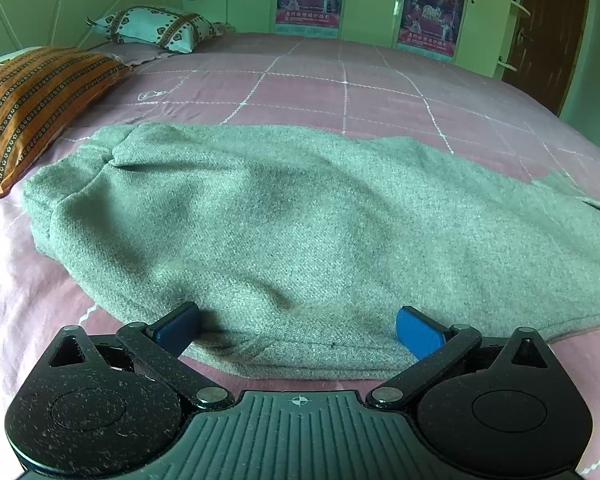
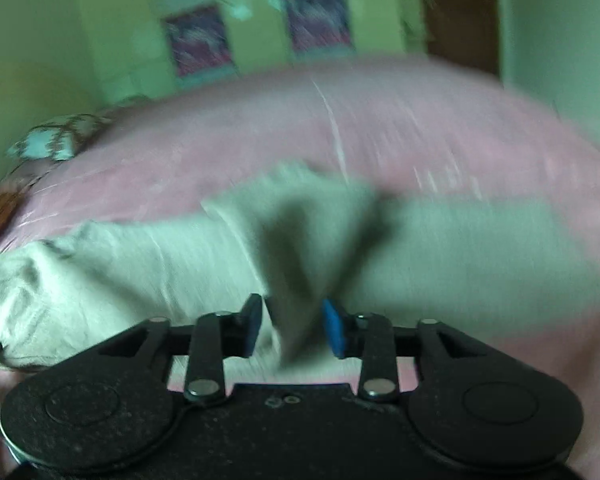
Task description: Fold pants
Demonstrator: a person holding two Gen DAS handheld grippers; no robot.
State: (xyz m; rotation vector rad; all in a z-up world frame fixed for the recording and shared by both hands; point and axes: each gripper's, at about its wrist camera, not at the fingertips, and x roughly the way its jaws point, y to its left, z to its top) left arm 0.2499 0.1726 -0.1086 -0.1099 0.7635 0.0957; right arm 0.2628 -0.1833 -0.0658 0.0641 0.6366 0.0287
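Right wrist view: our right gripper (image 2: pixel 292 326) pinches a raised fold of the grey woollen pants (image 1: pixel 300 232) lying at the pink bed's (image 1: pixel 340 92) near edge; our left gripper (image 1: pixel 298 330), spread wide, must clamp the hem next.

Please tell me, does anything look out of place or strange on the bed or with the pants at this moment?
Nothing looks damaged or spilled. The grey pants lie fairly flat on the pink bed cover, with soft wrinkles. In the blurred right wrist view, a peak of cloth rises between the fingers of the right gripper. The left gripper is open over the near edge.
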